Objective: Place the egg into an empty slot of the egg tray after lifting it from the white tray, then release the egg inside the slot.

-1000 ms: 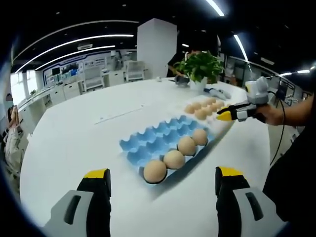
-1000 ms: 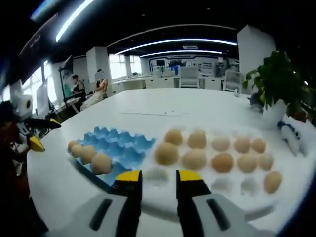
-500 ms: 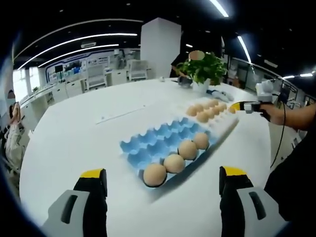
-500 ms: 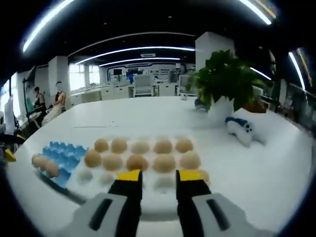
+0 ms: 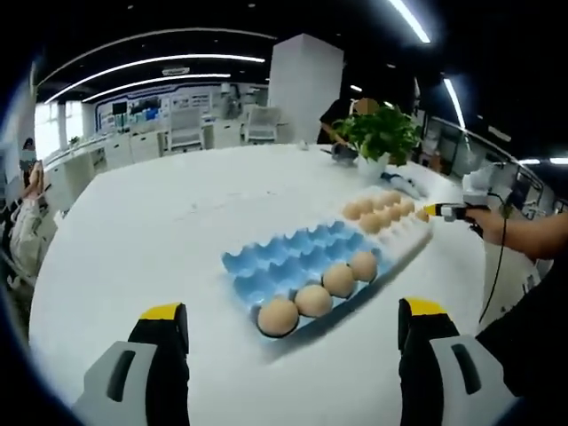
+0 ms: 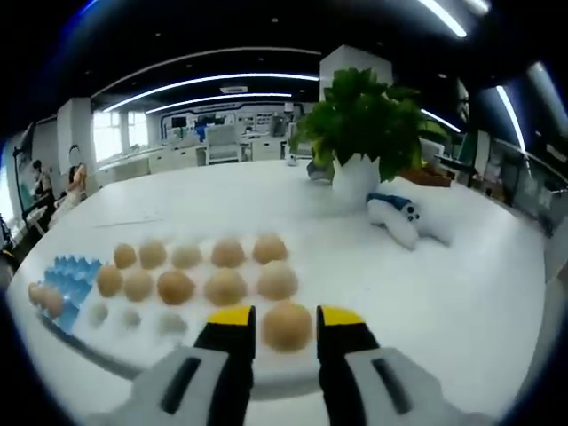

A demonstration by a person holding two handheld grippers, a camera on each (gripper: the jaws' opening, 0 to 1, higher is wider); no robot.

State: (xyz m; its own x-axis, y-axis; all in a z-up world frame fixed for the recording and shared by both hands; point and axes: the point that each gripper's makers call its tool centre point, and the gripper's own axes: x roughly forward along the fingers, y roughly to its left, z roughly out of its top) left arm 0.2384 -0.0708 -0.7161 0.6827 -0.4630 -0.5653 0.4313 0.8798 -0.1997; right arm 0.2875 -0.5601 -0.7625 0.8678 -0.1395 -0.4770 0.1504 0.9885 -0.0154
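Note:
In the left gripper view a blue egg tray (image 5: 297,262) lies mid-table with a row of eggs (image 5: 312,300) along its near side. Its other slots are bare. Behind it sits the white tray (image 5: 410,232) with tan eggs (image 5: 377,211). My left gripper (image 5: 293,311) stands wide open in front of the blue tray, holding nothing. A hand holds my right gripper (image 5: 435,210) at the white tray's far end. In the right gripper view my right gripper (image 6: 287,319) is open, its jaws on either side of an egg (image 6: 287,326) resting in the white tray (image 6: 133,344).
A potted plant (image 6: 359,115) and a white-and-blue soft toy (image 6: 404,222) stand behind the white tray. The blue egg tray (image 6: 71,271) shows at the left. The round white table (image 5: 133,240) has bare room to the left. People sit at the far left.
My right gripper has swung right along the white tray and come in low, so an egg now sits between its jaws. The jaw gap is unchanged. The left gripper barely moved.

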